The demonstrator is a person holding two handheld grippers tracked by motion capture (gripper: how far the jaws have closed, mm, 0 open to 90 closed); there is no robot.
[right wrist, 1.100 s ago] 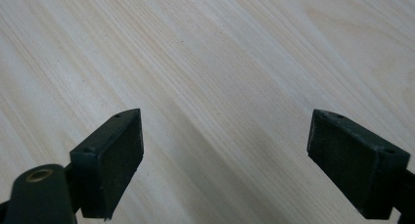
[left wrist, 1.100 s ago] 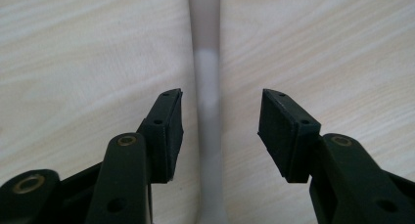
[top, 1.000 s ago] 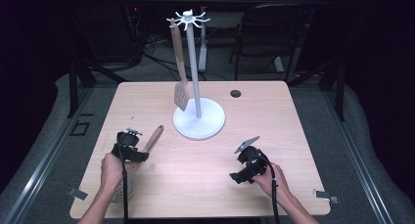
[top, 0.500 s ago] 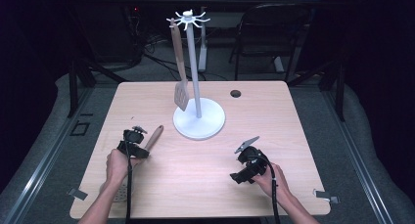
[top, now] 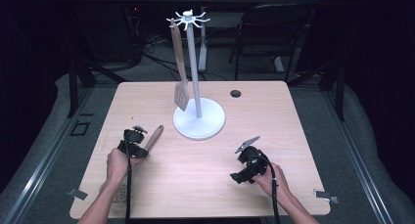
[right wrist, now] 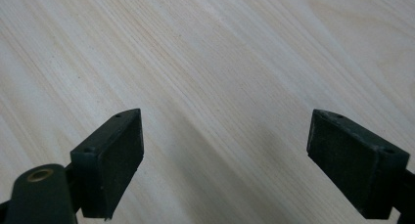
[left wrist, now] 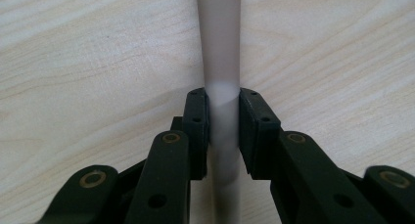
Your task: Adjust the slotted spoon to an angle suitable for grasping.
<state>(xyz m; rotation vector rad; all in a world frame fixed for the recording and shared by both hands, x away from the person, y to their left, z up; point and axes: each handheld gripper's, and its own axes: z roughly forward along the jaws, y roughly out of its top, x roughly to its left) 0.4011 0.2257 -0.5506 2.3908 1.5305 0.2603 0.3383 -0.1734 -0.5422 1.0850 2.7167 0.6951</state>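
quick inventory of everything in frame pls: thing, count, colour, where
Light wooden table: 1, pale wood, centre of the high view.
White utensil stand with round base and hooked top: 1, white, on the table's far middle.
Slotted wooden spatula: 1, brown, hanging from a hook of the stand.
Wooden-handled utensil: 1, light brown handle, lying at the table's near left; its far end seems a perforated head under the left forearm.
Small dark round spot: 1, black, table's far right; cannot tell what it is.
Dark chair: 1, behind the table.
Left gripper: 1, black, jaws just closing, pads pressed on the utensil's handle.
Right gripper: 1, black, jaws wide open over bare table.
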